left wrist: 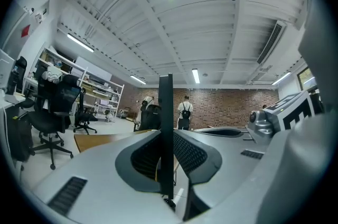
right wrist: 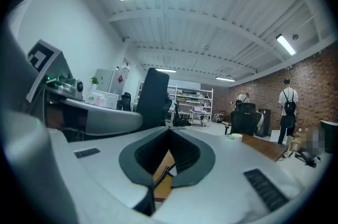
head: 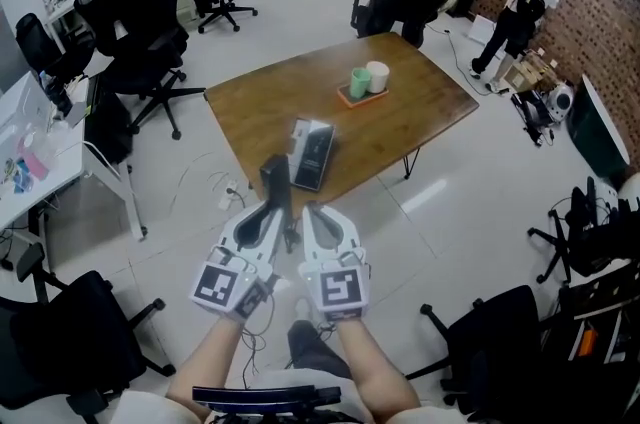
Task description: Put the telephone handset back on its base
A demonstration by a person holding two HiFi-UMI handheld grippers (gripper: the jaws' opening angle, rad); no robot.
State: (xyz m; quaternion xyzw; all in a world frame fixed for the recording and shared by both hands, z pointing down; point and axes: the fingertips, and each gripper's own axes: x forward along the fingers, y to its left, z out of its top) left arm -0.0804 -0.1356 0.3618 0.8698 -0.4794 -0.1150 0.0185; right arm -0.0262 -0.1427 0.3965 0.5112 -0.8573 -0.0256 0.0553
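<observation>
Left gripper (head: 271,216): clamped on the upright handset (head: 276,179).
Right gripper (head: 318,218): closed, empty.
Base (head: 312,155): just ahead-right, at the table (head: 255,100)'s near edge, lengthwise away from the person.
Nearer: left.

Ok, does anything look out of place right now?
Only the handset: it is off its base, clamped upright in the left gripper. The base lies askew near the table's front edge. Nothing looks spilled or damaged.

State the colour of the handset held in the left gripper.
Black. The handset shows best in the head view.
</observation>
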